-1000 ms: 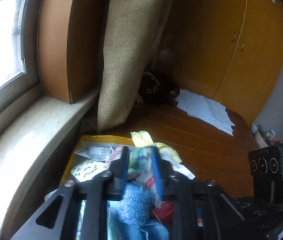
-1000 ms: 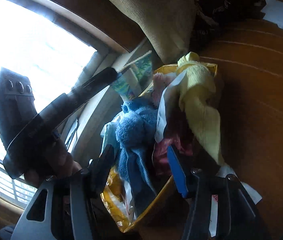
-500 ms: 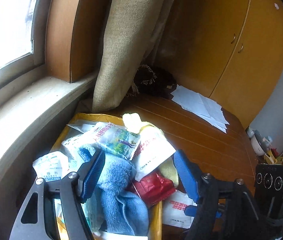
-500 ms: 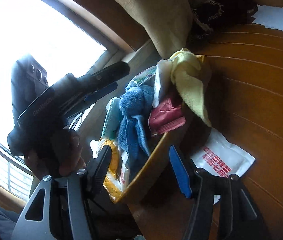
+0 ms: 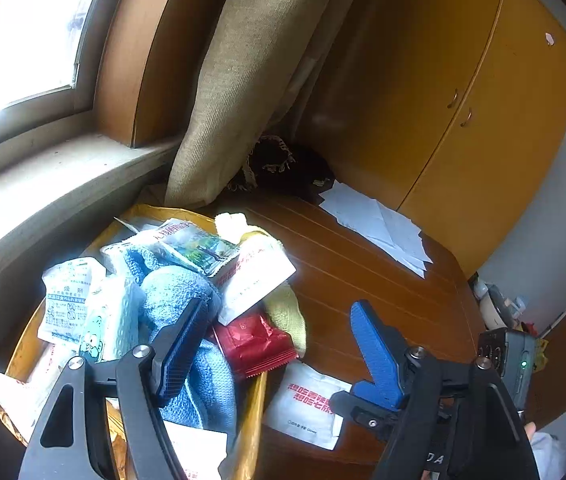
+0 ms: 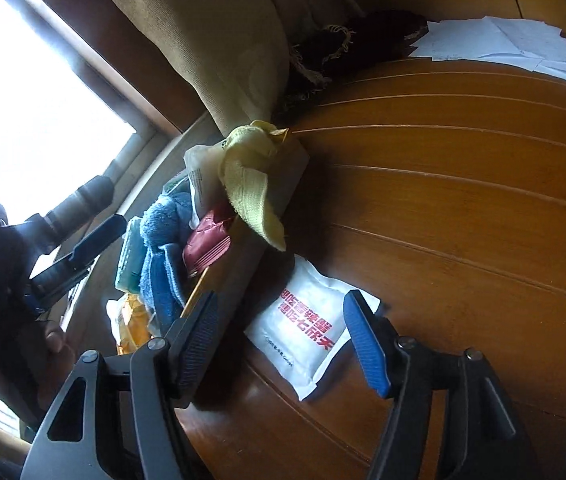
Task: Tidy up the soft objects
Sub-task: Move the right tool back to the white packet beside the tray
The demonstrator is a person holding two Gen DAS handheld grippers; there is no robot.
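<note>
Both jaws opening, nothing gripped. Left gripper (image 5: 279, 340) over yellow box (image 5: 251, 420) of blue towel (image 5: 187, 292) and packets; right gripper (image 6: 283, 340) straddles white pouch (image 6: 307, 332) on bench (image 6: 463, 220), box at 10 o'clock. Only left view shows cabinet (image 5: 483, 120).

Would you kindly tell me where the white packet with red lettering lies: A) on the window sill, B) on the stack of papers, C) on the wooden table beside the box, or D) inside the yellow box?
C: the white packet lies flat on the wooden table, just outside the yellow box.
</note>
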